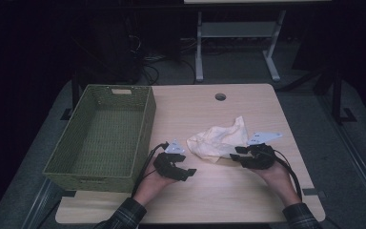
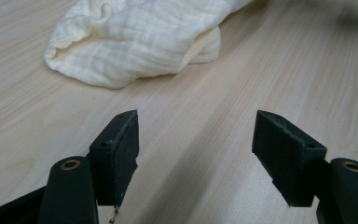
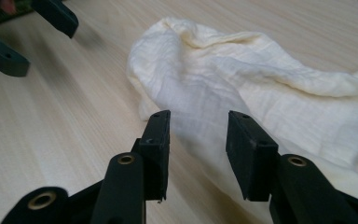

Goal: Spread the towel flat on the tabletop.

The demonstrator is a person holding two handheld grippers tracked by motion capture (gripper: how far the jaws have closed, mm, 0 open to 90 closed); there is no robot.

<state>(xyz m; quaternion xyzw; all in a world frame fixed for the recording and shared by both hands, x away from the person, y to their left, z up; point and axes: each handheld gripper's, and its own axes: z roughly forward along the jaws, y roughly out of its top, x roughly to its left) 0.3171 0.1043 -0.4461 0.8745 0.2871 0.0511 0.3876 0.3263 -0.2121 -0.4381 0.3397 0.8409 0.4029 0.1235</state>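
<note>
I am looking at a soft, crumpled cream cloth [image 1: 218,140] lying on the wooden table [image 1: 248,191], about in the middle, between my two hands. My right gripper [image 1: 235,153] is the nearer one: in the right gripper view the cloth [image 3: 261,88] is lying right in front of its jaws and a little under them, close to the tips. Those jaws are standing partly apart and nothing is pinched between them; the pads are not pressing on the cloth. My left gripper [image 1: 191,172] is sitting a bit farther off, with bare table between it and the cloth. In the left gripper view the cloth [image 2: 135,42] is lying ahead and to the left of the jaws, which are standing wide apart and are holding nothing. The cloth is stretching longways from its bunched end near my left hand up toward a pointed corner near my right hand. A green basket [image 1: 145,131] is sitting well off to the left with nothing inside. I am thinking the right gripper should go first, straight ahead, to pinch the near edge.
</note>
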